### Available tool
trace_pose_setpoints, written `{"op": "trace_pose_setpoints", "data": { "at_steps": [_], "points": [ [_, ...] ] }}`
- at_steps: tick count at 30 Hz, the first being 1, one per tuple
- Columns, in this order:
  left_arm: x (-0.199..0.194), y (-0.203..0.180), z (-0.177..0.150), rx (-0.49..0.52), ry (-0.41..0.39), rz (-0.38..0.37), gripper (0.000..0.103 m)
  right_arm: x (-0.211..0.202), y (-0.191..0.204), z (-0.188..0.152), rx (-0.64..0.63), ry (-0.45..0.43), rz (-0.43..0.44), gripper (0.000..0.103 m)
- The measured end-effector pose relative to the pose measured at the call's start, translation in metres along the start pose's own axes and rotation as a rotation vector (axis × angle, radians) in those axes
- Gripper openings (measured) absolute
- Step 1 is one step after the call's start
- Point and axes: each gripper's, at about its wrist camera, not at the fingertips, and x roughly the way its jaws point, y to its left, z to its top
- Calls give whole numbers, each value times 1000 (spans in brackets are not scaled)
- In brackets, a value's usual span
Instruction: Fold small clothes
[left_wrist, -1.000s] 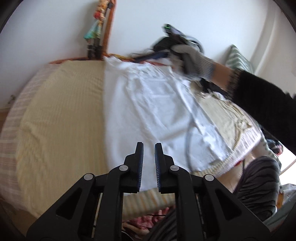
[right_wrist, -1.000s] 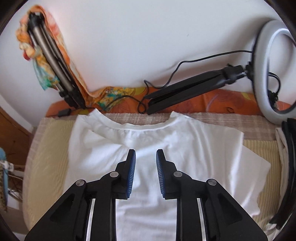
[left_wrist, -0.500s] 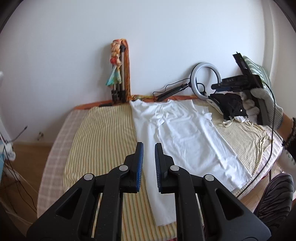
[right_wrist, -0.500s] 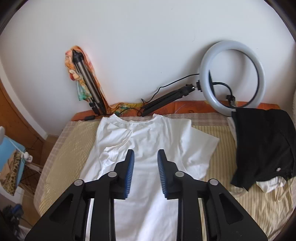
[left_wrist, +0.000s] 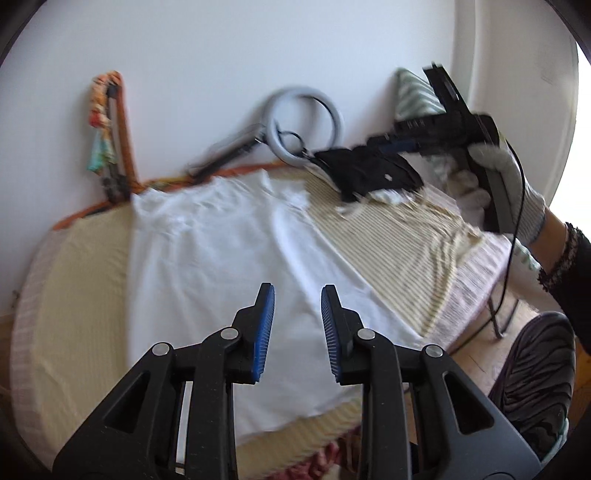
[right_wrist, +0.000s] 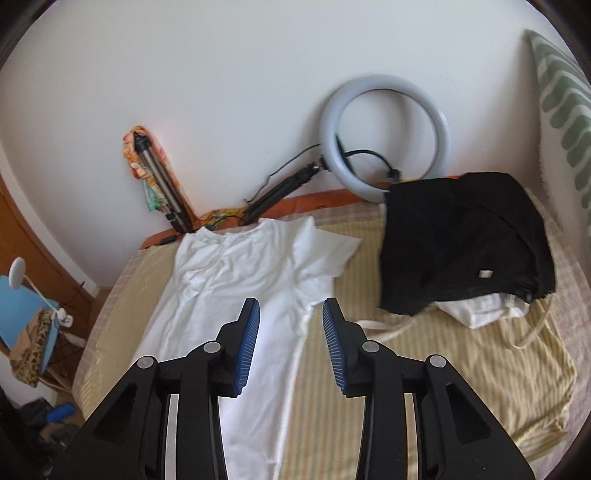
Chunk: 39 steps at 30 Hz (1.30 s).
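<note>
A white T-shirt (left_wrist: 229, 251) (right_wrist: 236, 280) lies flat on the striped yellow bedspread (left_wrist: 399, 254) (right_wrist: 406, 369), its left sleeve folded in and its right sleeve spread out. My left gripper (left_wrist: 297, 295) hovers above the shirt's lower part; its jaws are opening with nothing between them. My right gripper (right_wrist: 290, 306) hangs open and empty over the shirt's right edge. In the left wrist view a gloved hand (left_wrist: 513, 199) carries the right gripper (left_wrist: 436, 129) high above the black garment (left_wrist: 369, 173) (right_wrist: 461, 240).
A ring light (right_wrist: 384, 136) and a folded tripod (right_wrist: 162, 184) lean on the white wall behind the bed. White clothes (right_wrist: 484, 310) with drawstrings lie under the black garment. A green-patterned pillow (right_wrist: 561, 92) stands at right. A lamp (right_wrist: 16, 273) and clutter sit left of the bed.
Both grippers pulled back from the collar end and rose, so more of the bed shows. Both pairs of jaws stand wider apart. The left view swung right and is blurred.
</note>
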Motion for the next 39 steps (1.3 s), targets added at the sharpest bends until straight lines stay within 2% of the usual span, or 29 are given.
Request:
{"op": "trace_pose_setpoints", "data": {
  "at_steps": [4,5,7,9,13,16,20,23,25,27,32,35,39],
  "points": [
    [35,-45,-17,4,69,-85,26,-8,-29,0,60,-21,10,39],
    [45,-56,-22,2,91,-107,28,-6,-36,1,79,-24,22,42],
    [61,-75,-31,1,139,-145,38,2,-49,4,124,-24,40,42],
    [76,-96,-40,13,178,-165,39,12,-56,5,148,-16,54,42],
    [98,-120,-50,53,231,-127,39,44,-59,5,167,24,89,42],
    [112,-124,-52,56,269,-79,39,66,-58,2,170,62,116,42],
    [119,-120,-48,24,268,-79,39,99,-55,-2,150,111,116,42],
    [120,-122,-50,36,261,-73,38,124,-55,-6,169,146,131,43],
    [122,-121,-51,37,253,-70,17,140,-52,-8,161,174,130,42],
    [122,-113,-50,8,252,-77,7,154,-47,-11,152,197,138,42],
    [113,-88,-46,-147,246,-156,4,187,-47,-13,201,246,115,42],
    [102,-82,-42,-180,218,-167,4,192,-50,-11,241,232,121,43],
    [95,-83,-37,-182,196,-167,4,194,-56,-10,309,221,170,46]
  ]
}}
